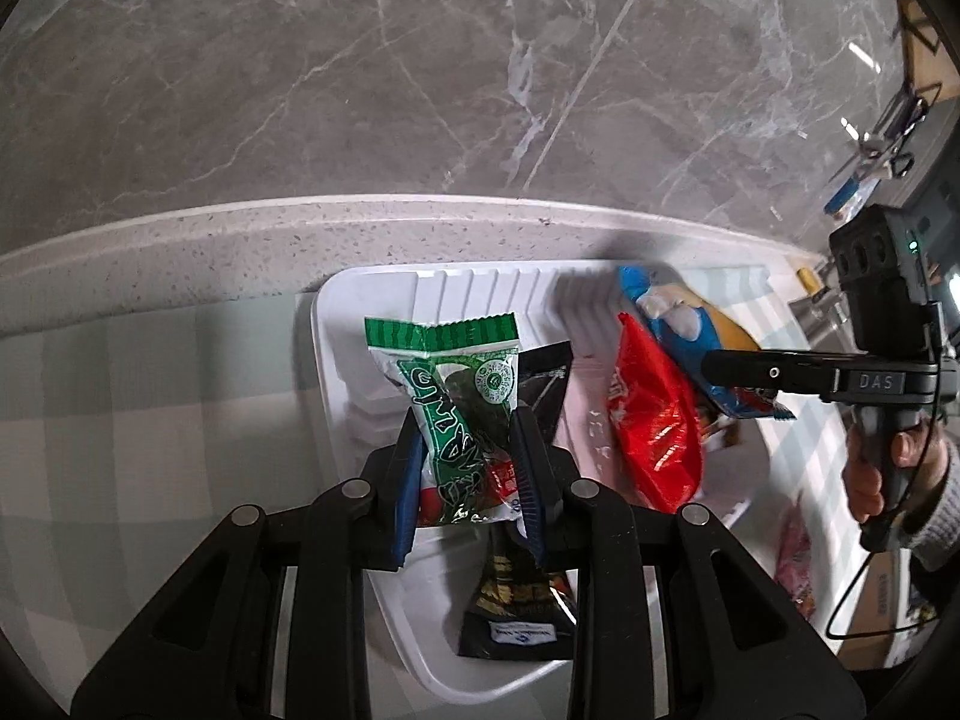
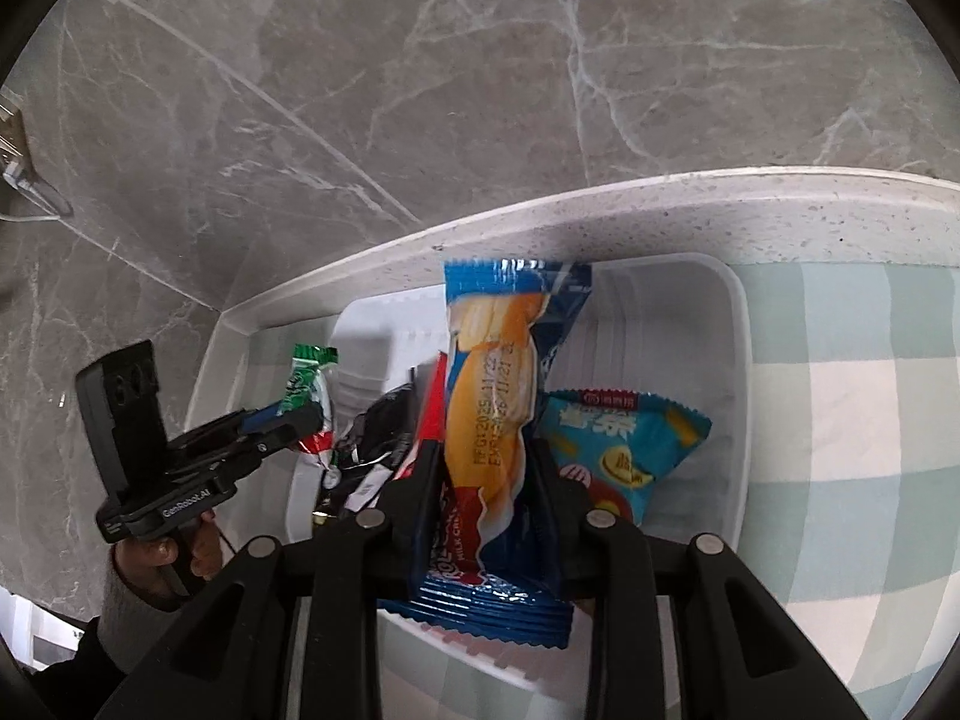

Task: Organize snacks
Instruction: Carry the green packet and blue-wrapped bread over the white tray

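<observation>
My left gripper (image 1: 465,438) is shut on a green-and-white snack packet (image 1: 459,396) and holds it over the left compartment of a white divided tray (image 1: 327,360). A black packet (image 1: 516,600) lies in the tray under it. My right gripper (image 2: 486,468) is shut on a blue-and-yellow snack packet (image 2: 492,396) and holds it upright over the tray (image 2: 735,360). A red packet (image 1: 657,420) lies in the middle compartment. A teal packet (image 2: 624,450) lies in the right compartment. The right gripper shows in the left wrist view (image 1: 720,369), the left gripper in the right wrist view (image 2: 300,414).
The tray sits on a green-and-white checked cloth (image 1: 150,420) against a speckled white counter ledge (image 1: 240,234) and a grey marble wall (image 1: 420,60). A pink packet (image 1: 792,564) lies on the cloth right of the tray.
</observation>
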A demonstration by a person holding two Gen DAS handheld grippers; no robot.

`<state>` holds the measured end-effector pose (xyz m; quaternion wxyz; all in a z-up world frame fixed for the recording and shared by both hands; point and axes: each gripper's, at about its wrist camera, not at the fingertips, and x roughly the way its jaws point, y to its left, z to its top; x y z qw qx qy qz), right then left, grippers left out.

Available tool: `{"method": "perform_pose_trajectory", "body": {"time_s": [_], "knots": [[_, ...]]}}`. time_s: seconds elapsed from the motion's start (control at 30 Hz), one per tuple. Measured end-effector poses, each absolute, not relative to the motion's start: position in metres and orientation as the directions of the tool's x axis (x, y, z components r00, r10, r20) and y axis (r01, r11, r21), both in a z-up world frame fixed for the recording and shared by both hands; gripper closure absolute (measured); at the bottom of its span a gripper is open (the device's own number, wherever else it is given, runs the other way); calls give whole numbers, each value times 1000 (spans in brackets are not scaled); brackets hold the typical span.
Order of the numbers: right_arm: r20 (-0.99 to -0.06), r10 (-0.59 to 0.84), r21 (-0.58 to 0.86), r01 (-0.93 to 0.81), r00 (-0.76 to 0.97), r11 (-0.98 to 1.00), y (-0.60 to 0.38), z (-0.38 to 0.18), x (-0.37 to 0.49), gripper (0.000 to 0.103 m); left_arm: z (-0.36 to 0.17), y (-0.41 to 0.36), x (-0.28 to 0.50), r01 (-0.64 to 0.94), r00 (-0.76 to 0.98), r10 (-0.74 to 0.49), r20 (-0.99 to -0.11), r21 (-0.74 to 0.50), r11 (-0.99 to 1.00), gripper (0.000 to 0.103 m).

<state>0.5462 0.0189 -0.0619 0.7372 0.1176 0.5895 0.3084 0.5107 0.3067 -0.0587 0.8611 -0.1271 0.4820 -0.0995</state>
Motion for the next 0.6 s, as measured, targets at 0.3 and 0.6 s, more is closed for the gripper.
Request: {"method": "perform_pose_trajectory", "body": {"time_s": [0.3, 0.6], "knots": [[-854, 506, 428, -388, 121, 816, 21, -63, 535, 67, -66, 303, 513, 28, 511, -236, -827, -259, 966, 70], [-864, 475, 365, -441, 168, 820, 20, -46, 521, 59, -56, 296, 496, 28, 519, -208, -829, -227, 974, 63]]}}
